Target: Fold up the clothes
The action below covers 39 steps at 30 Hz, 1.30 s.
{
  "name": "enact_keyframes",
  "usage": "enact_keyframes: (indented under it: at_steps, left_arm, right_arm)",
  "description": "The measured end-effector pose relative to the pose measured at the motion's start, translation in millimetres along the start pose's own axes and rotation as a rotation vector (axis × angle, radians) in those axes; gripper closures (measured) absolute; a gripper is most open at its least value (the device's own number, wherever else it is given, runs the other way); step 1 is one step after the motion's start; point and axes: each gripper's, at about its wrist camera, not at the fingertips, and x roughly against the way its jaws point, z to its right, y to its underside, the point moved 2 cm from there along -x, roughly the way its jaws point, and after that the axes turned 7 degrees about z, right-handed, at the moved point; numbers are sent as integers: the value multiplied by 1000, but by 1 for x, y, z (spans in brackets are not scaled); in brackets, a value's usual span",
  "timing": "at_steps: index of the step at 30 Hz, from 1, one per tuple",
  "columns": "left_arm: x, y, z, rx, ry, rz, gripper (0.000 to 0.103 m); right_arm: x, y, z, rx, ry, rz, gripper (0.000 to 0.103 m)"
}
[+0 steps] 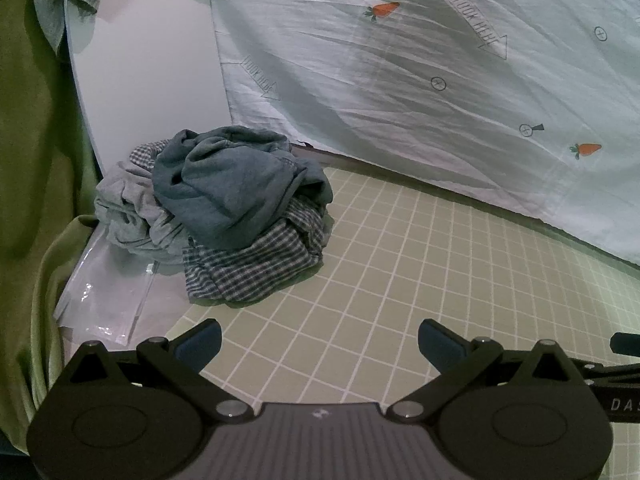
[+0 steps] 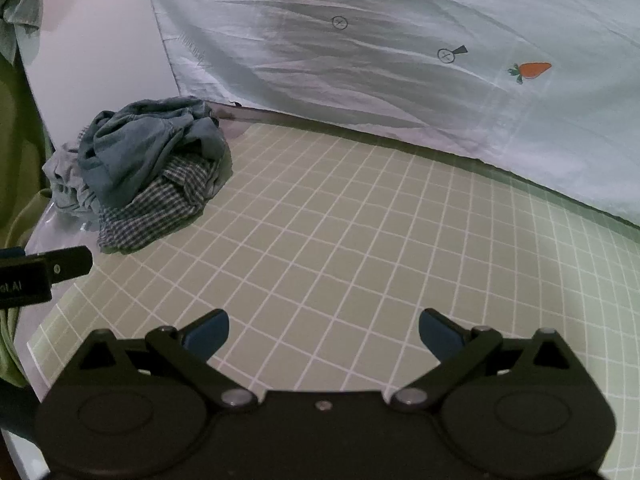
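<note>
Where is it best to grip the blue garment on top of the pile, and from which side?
Probably the raised fold at the near edge of the blue garment, from the open mat side: it lies topmost on the checked shirt, and the wall blocks the far side.

**A dim corner draped in cloth**

A green grid-lined mat (image 2: 340, 240) covered the work surface. At twelve o'clock hung a pale sheet (image 1: 420, 72) printed with carrots and arrows, beside a white panel (image 1: 152, 60) at eleven. A green curtain (image 1: 36, 160) fell at nine. Light was low and cool.
</note>
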Motion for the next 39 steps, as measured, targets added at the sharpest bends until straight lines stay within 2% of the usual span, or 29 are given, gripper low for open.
enact_keyframes:
  at_steps: [39]
  left_arm:
    - [0, 1, 1, -8, -5, -2, 0]
  right_arm:
    - [1, 2, -3, -9, -11, 5, 1]
